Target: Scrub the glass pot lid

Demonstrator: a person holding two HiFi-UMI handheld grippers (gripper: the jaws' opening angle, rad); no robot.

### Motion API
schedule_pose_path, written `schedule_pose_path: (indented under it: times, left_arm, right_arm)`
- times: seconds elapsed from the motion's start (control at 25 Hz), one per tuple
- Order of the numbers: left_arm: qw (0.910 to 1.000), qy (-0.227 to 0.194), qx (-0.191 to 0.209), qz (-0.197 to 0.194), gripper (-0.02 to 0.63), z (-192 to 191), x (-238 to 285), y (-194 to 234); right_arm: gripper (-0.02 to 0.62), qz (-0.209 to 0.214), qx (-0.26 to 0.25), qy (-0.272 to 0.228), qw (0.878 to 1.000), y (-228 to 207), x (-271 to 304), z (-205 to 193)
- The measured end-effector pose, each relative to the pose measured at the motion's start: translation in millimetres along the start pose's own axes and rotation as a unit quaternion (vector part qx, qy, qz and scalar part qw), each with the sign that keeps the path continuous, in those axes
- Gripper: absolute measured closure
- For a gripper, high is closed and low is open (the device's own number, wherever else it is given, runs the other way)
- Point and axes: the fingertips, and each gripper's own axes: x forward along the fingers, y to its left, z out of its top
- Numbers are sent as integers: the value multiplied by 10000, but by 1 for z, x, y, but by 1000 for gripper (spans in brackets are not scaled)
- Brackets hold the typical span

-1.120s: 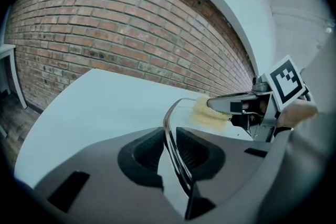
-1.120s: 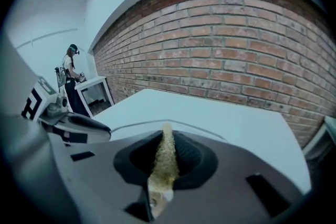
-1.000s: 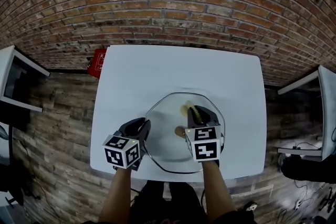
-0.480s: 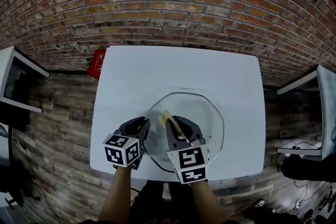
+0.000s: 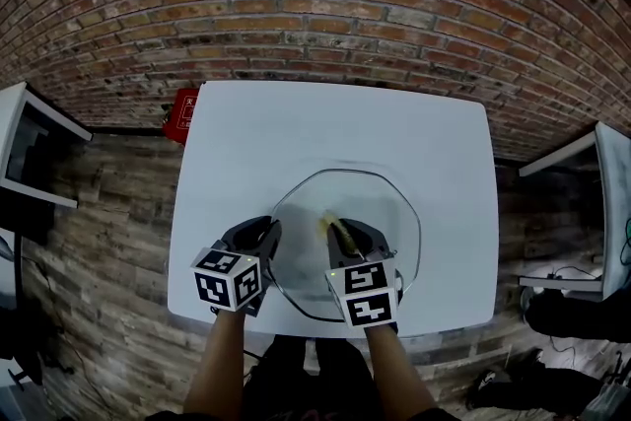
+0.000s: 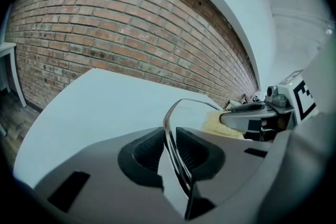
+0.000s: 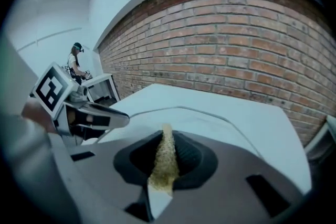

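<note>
Left tool [image 5: 262,240], at the near edge of the white table [image 5: 335,128], is clamped on the left rim of the glass pot lid [image 5: 396,210] — the thin metal edge sits pinched between its pads. Just to the right, the right tool [image 5: 347,238] is closed on a thin yellow sponge [image 5: 329,226], whose tip rests on the glass near the lid's middle. The lid sits on the table's near half — farther off stands a brick wall [image 5: 315,5].

Head view looks steeply down onto the table [image 5: 335,133]. Each gripper view sights closely along its own fingers [image 6: 139,157]; all share the glass pot lid [image 5: 389,212] at the fingertips.
</note>
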Motion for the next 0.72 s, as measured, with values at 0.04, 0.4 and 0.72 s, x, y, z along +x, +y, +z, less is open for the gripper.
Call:
schedule_pose_path:
  times: [0.04, 0.4, 0.72]
  left_arm:
    - [10000, 5, -2, 4, 531, -1, -1, 0]
    - [10000, 10, 34, 48, 531, -1, -1, -2]
    - [10000, 4, -8, 53, 531, -2, -1, -3]
  right_arm:
    - [534, -160, 21, 69, 9998, -13, -5, -6]
    - [534, -1589, 560, -163, 9856, -124, -83, -18]
    - [534, 532, 213, -341, 9978, 60, -38, 6]
